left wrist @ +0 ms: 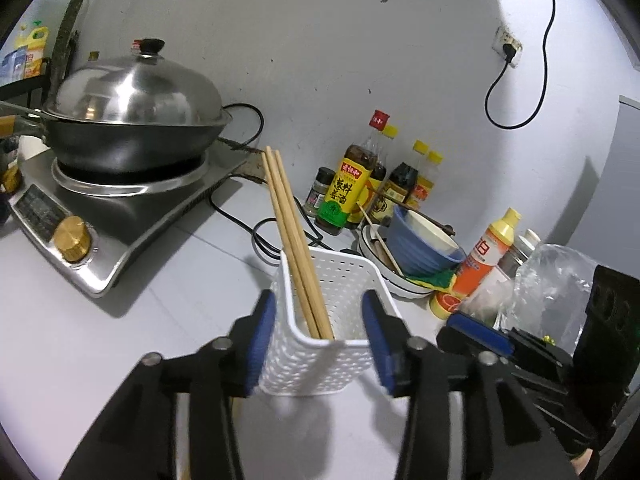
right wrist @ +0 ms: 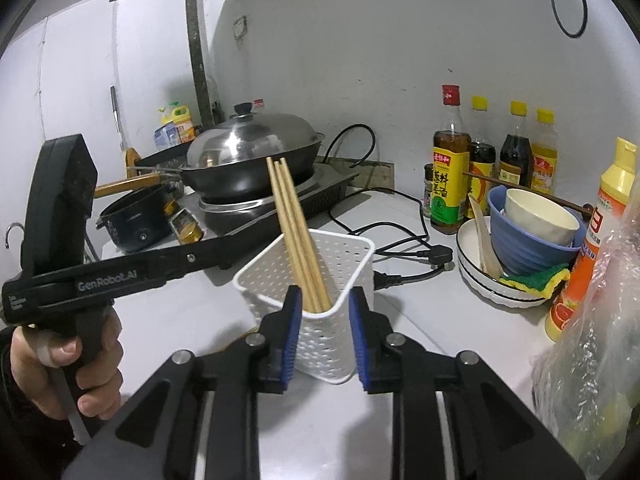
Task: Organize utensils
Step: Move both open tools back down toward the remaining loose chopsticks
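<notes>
A white perforated utensil holder (left wrist: 304, 368) (right wrist: 328, 354) stands on the pale counter with several wooden chopsticks (left wrist: 288, 216) (right wrist: 292, 220) leaning in it, tips up and to the left. My left gripper (left wrist: 319, 298) is open, its blue pads flanking the holder's side walls and close to them. My right gripper (right wrist: 325, 294) is open a little around the holder's near corner, level with the chopsticks' lower ends, gripping nothing. A hand (right wrist: 64, 360) holds the left gripper at the left of the right wrist view.
An induction cooker (left wrist: 100, 216) with a lidded wok (left wrist: 136, 120) stands to the left. Sauce bottles (right wrist: 452, 176), stacked bowls on plates (right wrist: 528, 236), an orange bottle (right wrist: 592, 248) and a plastic bag (right wrist: 592, 360) crowd the right. Black cables (right wrist: 400, 240) lie behind the holder.
</notes>
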{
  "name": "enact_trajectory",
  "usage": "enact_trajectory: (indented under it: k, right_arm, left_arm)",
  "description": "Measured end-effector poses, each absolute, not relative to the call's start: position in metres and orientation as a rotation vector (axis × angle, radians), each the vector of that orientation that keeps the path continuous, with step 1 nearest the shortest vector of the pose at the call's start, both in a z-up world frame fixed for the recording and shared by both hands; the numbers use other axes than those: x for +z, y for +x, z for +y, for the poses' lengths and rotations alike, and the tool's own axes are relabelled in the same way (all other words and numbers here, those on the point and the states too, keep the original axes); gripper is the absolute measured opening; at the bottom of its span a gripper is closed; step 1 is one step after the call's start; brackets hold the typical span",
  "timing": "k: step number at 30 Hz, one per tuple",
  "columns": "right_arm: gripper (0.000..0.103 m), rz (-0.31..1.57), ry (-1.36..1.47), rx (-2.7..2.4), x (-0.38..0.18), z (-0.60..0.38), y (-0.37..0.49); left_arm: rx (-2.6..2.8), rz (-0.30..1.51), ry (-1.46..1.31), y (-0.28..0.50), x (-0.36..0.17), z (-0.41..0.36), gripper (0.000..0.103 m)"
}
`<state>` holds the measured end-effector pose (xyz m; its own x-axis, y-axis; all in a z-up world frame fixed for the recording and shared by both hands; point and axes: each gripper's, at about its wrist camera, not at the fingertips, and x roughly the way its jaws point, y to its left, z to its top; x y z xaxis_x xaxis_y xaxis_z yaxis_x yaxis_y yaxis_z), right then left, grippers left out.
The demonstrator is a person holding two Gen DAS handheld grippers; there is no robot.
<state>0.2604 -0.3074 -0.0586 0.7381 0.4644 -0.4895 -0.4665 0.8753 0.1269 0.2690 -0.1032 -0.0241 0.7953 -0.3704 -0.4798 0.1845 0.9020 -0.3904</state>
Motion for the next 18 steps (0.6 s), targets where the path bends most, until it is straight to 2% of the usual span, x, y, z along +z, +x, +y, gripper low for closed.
enact_trajectory:
  k: [8, 9, 13, 18]
  right_arm:
    - [0.023, 0.549, -0.027, 0.509, -0.059, -0.288, 0.246]
    - [0.024, 0.551, -0.028, 0.509, -0.06, -0.286, 0.245]
    - [0.041, 0.564, -0.03, 0.513, -0.062, -0.276, 0.241]
    - [0.041, 0.578, -0.048, 0.518, -0.063, -0.261, 0.235]
  left_arm:
    - [-0.289, 0.56, -0.328, 0.247, -0.024, -0.076, 0.058]
    - [-0.284, 0.558, -0.326, 0.245, -0.024, -0.072, 0.059]
    - [-0.271, 0.556, -0.318, 0.235, -0.028, -0.059, 0.059]
    - [-0.257, 0.554, -0.315, 0.225, -0.033, -0.039, 0.059]
